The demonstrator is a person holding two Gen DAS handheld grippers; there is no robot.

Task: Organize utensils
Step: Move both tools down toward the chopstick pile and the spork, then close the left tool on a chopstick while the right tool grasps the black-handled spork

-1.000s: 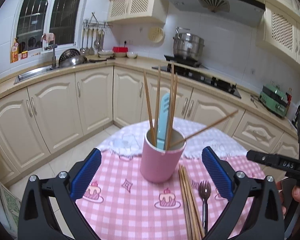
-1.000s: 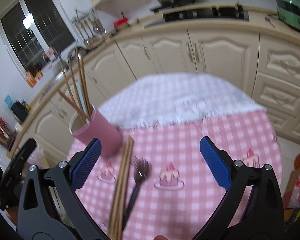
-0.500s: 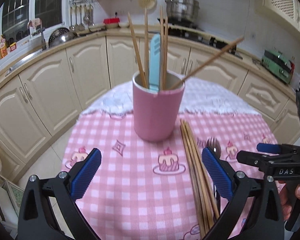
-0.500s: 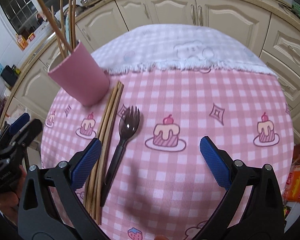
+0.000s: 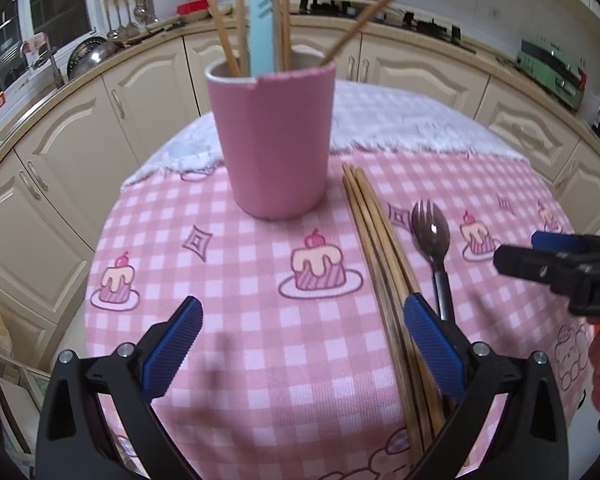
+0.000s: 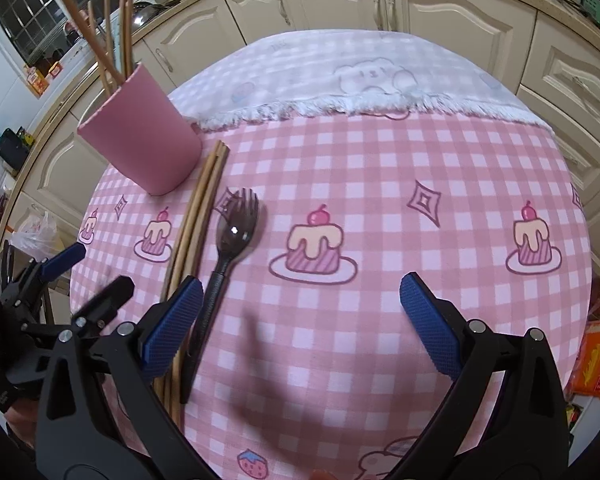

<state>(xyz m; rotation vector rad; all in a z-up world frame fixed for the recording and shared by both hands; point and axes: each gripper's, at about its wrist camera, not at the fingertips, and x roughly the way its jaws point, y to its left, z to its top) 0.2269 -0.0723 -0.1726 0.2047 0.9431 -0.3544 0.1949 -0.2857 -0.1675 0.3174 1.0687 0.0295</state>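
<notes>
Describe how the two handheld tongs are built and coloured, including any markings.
Both the left tongs and the right tongs share one build: glossy black plastic arms that spread in a V, with triangular cut-outs, silver screw heads at the joints, and blue ribbed pads on the inner faces of the fingers. White letters, partly cut off, show on the side of the right tongs in the left wrist view. No cables are visible.

— Light: even, indoor, fairly bright. Window (image 6: 18,20) dark, so none from outside.

— Shadows?

— Soft grey smudges on the cloth (image 6: 380,184) near both views' lower edge. One glint on the fork (image 6: 234,232) bowl.

— Sharpness?

— Cloth pattern crisp at centre. The cup (image 5: 274,140) shows a jagged break across its rim, a frame tear. Right gripper (image 5: 516,252), seen from the left, slightly smeared.

— Edges?

— Strong fisheye: cabinets (image 5: 60,168) bow outward, corners black.
</notes>
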